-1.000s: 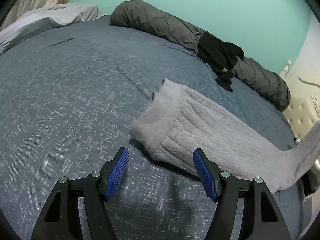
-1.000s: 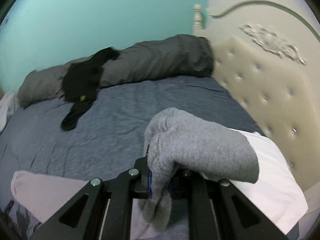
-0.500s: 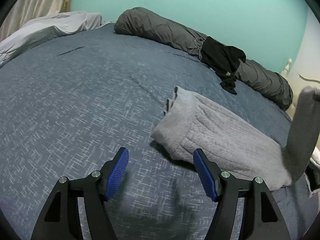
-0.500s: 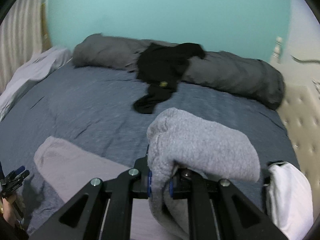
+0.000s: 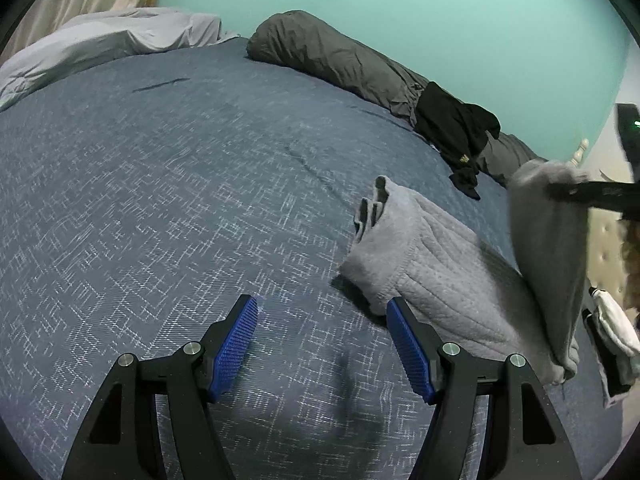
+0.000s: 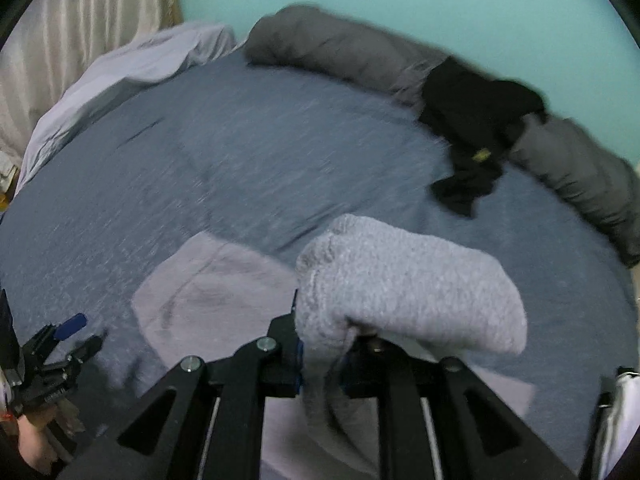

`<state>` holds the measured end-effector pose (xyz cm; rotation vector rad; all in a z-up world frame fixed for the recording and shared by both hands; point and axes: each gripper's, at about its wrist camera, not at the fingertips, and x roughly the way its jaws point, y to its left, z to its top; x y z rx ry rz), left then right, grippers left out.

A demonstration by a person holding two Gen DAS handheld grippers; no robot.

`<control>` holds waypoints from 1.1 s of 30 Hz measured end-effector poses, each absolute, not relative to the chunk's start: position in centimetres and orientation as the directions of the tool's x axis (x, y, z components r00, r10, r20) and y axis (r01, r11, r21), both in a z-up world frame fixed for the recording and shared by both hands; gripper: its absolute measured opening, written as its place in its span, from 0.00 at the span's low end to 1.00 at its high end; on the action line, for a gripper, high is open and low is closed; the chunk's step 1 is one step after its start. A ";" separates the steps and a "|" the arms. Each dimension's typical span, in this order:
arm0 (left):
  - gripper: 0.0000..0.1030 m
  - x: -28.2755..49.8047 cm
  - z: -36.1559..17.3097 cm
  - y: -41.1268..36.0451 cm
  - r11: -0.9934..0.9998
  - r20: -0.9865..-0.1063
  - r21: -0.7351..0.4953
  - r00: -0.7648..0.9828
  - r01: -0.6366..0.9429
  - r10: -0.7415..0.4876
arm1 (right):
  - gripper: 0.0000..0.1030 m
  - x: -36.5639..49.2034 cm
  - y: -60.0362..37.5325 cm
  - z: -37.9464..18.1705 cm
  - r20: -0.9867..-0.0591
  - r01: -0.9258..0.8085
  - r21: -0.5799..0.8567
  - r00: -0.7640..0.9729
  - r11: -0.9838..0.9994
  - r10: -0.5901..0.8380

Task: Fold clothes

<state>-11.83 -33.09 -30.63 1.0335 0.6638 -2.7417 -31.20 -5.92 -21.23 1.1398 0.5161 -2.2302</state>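
Mid-fold. My right gripper (image 6: pixel 320 364) pinches the grey garment's (image 5: pixel 432 276) lifted end, jaws just eased slightly, cloth between them. Left gripper (image 5: pixel 322 344) wide, empty, near the cuff on the bed (image 5: pixel 160 200). Next: lay end leftward over cuff, edges matched.

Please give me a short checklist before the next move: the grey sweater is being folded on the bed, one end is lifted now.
1. Right claw grips the lifted end of the grey sweater: ok, though its jaws have just been opening a little.
2. Left claw is open and holds nothing: ok.
3. Rest of the sweater lies flat on the blue bedspread: ok.
4. Black garment lies apart from the sweater: ok.
5. Edges aligned for the fold: cannot tell.
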 end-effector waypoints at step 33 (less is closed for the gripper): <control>0.69 -11.8 -30.6 -33.8 -0.872 -0.636 -0.401 -0.771 0.281 0.044 | 0.57 -27.6 -14.6 -26.5 -0.912 0.777 0.069 -0.205 -0.626 -0.355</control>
